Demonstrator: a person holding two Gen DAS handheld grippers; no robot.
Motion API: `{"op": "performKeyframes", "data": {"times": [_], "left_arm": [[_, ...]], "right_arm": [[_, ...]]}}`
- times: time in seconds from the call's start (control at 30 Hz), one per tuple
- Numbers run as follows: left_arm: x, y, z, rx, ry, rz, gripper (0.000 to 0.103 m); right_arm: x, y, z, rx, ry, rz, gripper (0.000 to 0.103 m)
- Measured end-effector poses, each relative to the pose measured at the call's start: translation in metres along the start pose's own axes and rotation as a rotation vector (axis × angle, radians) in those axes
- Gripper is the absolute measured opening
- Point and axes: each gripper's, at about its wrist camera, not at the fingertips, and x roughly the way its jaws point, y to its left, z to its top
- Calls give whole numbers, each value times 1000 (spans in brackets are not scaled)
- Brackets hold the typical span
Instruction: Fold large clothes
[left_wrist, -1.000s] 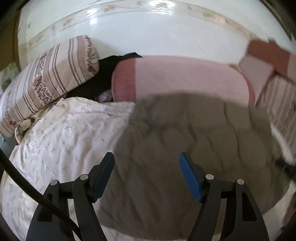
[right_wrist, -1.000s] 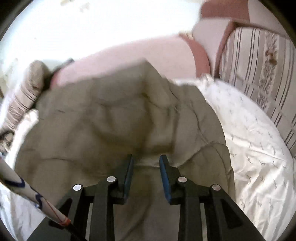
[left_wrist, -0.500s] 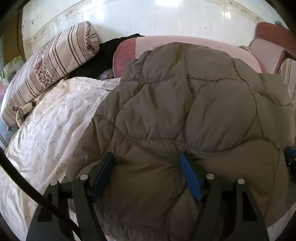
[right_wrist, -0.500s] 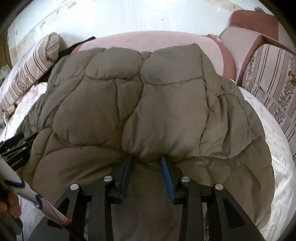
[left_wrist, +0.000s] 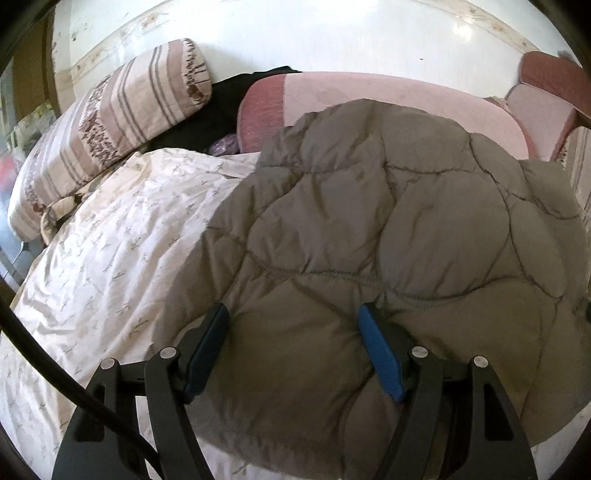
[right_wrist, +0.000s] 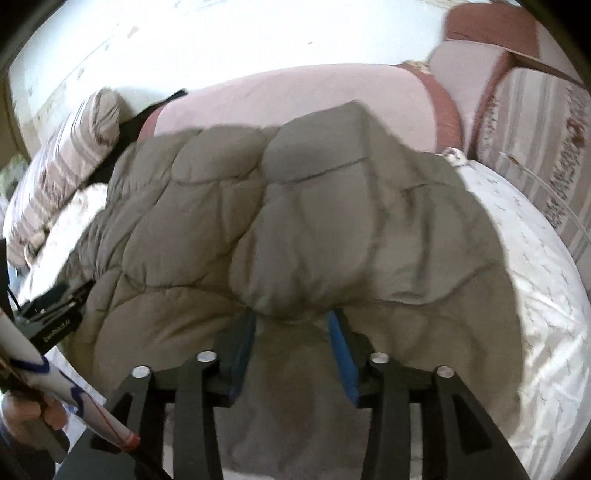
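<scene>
A puffy grey-brown quilted jacket (left_wrist: 369, 221) lies spread on the white patterned bed sheet (left_wrist: 110, 258). My left gripper (left_wrist: 291, 310) is open wide at the jacket's near hem, with padded fabric bulging between its blue pads without being pinched. In the right wrist view the jacket (right_wrist: 295, 221) fills the middle. The jaws of my right gripper (right_wrist: 291, 315) are opening, and a puffy fold of the jacket sits slack between the fingertips. The left gripper's black body (right_wrist: 55, 306) shows at the jacket's left edge.
A striped pillow (left_wrist: 122, 118) leans at the back left, with a black garment (left_wrist: 221, 99) beside it. A long pink bolster (left_wrist: 388, 96) runs along the white wall. Striped cushions (right_wrist: 535, 147) line the right side. A hand (right_wrist: 29, 417) and a white sleeve show bottom left.
The jacket, blurred in motion a second ago, has settled flat on the bed. My right gripper's jaws have widened around the fold. My left gripper has sunk lower onto the jacket's hem.
</scene>
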Motion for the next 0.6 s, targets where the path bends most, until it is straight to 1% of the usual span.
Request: {"op": "performKeyframes", "data": {"times": [0.03,0.1,0.17,0.2,0.23,0.27,0.3,0.33,0.4,0.43,0.47,0.5,0.53,0.57,0.6], "left_arm": [[-2,2,0,-6,3,12,72],[-6,8,-1,-28,23,26,72],[-7,14,-6,-55,65,38,72],[-7,15,-9,-58,93,41,72],[-8,15,-13,-49,119,45,73],[-14,18,-15,-54,123,44,72],[-22,24,-17,-78,115,30,72],[-30,31,-19,-106,110,13,72],[-44,53,-23,-195,103,-9,72],[-49,65,-25,-240,98,-14,72],[-52,77,-28,-287,99,-22,72],[-52,94,-31,-352,110,-39,72],[-50,105,-33,-396,122,-53,72],[-46,119,-36,-450,137,-71,72],[-44,126,-38,-478,146,-82,72]], "right_arm": [[-4,-7,0,21,-4,1,51],[-8,-24,-2,72,6,-8,51],[1,-38,-5,107,64,-32,51],[8,-47,-9,134,103,-15,51],[14,-54,-14,157,143,22,51],[15,-58,-16,163,168,48,51],[9,-60,-16,174,164,65,51],[-2,-62,-16,198,143,84,51],[-25,-67,-17,231,102,132,51],[-34,-68,-18,241,88,148,54],[-44,-71,-22,255,72,159,63],[-53,-76,-28,287,58,164,68],[-58,-82,-35,328,53,166,74],[-61,-87,-37,357,57,175,74],[-61,-92,-41,393,71,191,74]]}}
